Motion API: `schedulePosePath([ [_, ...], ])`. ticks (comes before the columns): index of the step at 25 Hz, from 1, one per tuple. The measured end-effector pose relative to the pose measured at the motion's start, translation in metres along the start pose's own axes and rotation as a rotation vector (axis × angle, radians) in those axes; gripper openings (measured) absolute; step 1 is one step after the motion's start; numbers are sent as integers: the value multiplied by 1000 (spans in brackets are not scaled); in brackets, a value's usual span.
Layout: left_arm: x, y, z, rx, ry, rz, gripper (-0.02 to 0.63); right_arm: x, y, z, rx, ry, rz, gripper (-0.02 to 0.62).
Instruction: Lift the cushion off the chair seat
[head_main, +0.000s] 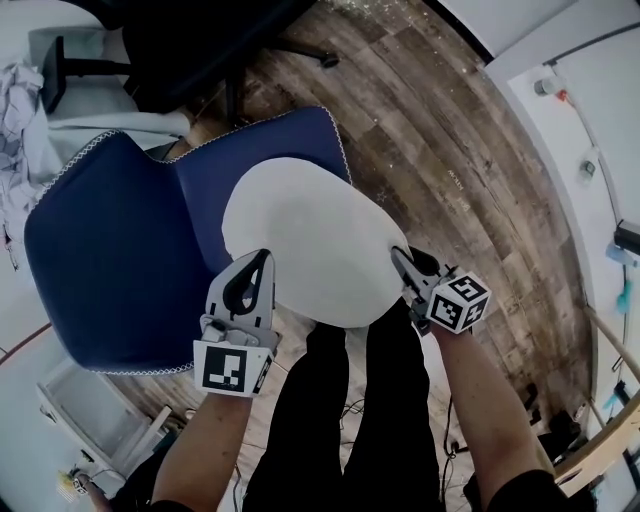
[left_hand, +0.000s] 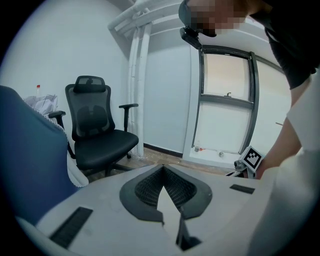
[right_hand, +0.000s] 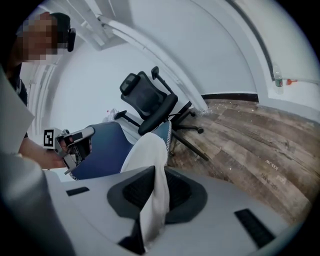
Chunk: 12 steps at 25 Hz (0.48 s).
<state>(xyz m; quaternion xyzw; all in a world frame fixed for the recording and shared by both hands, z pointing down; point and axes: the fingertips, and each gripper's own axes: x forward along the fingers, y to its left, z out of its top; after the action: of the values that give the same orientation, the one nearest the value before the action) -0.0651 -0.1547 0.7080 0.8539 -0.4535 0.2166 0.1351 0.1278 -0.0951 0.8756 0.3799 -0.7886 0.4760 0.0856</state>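
Lift step in hand: left gripper (head_main: 263, 258) and right gripper (head_main: 399, 256) both clamped on cushion (head_main: 310, 240) rim. Next, likely: raise evenly, clear chair seat (head_main: 110, 250).

A: What is between the jaws of the right gripper (right_hand: 155, 175)?
B: A white cushion (right_hand: 147, 150). The jaws are closed on its edge, and it runs away from them edge-on.
A: And behind it?
B: A blue chair (right_hand: 102, 145) with white trim. The left gripper (right_hand: 80, 145) shows in front of it, at the left, in a hand (right_hand: 45, 157).
A: Farther back?
B: A black office chair (right_hand: 147, 102) on the wooden floor (right_hand: 250, 135), near a white wall (right_hand: 200, 45).
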Motion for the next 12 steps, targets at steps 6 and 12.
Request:
schedulePosePath([
  [6, -6, -1, 4, -12, 16, 15, 5, -11, 21, 14, -15, -19, -4, 49],
  [12, -22, 11, 14, -2, 2, 39, 5, -18, 40, 21, -29, -22, -11, 44],
])
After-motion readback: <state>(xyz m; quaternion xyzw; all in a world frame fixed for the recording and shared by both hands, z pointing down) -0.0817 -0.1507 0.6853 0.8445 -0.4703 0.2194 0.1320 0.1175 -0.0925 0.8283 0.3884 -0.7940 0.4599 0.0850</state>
